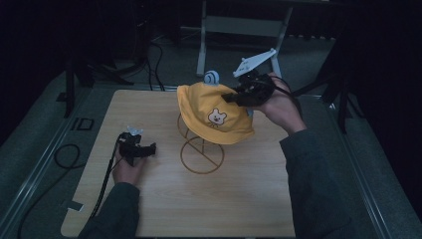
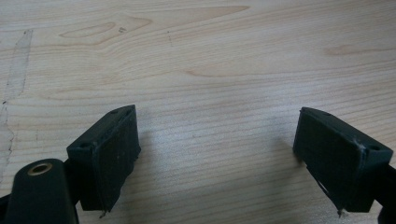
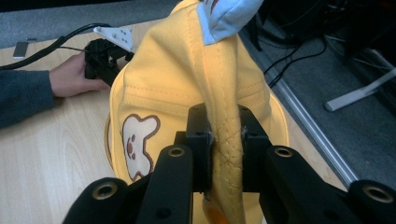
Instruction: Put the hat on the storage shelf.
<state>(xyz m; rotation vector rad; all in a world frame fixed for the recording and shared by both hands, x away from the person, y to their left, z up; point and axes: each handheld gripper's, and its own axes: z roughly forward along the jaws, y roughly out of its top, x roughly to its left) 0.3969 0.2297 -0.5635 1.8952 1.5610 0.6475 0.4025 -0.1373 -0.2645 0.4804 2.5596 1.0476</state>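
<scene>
A yellow child's hat (image 1: 214, 117) with a bear patch and a pale blue ear (image 1: 211, 76) hangs on a gold wire stand (image 1: 201, 157) in the middle of the wooden table (image 1: 224, 204). My right gripper (image 1: 230, 97) reaches it from the right and is shut on a stitched fold of the hat (image 3: 163, 84). In the right gripper view the fabric is pinched tight in the right gripper (image 3: 225, 140). My left gripper (image 1: 148, 148) rests low at the table's left. The left gripper (image 2: 217, 149) is open, with bare wood (image 2: 210, 56) between its pads.
A black cable (image 1: 64, 154) loops on the grey floor left of the table. A white desk frame (image 1: 239, 25) stands behind the table. A metal rail (image 1: 358, 184) runs along the table's right side. The person's sleeves come in from the bottom.
</scene>
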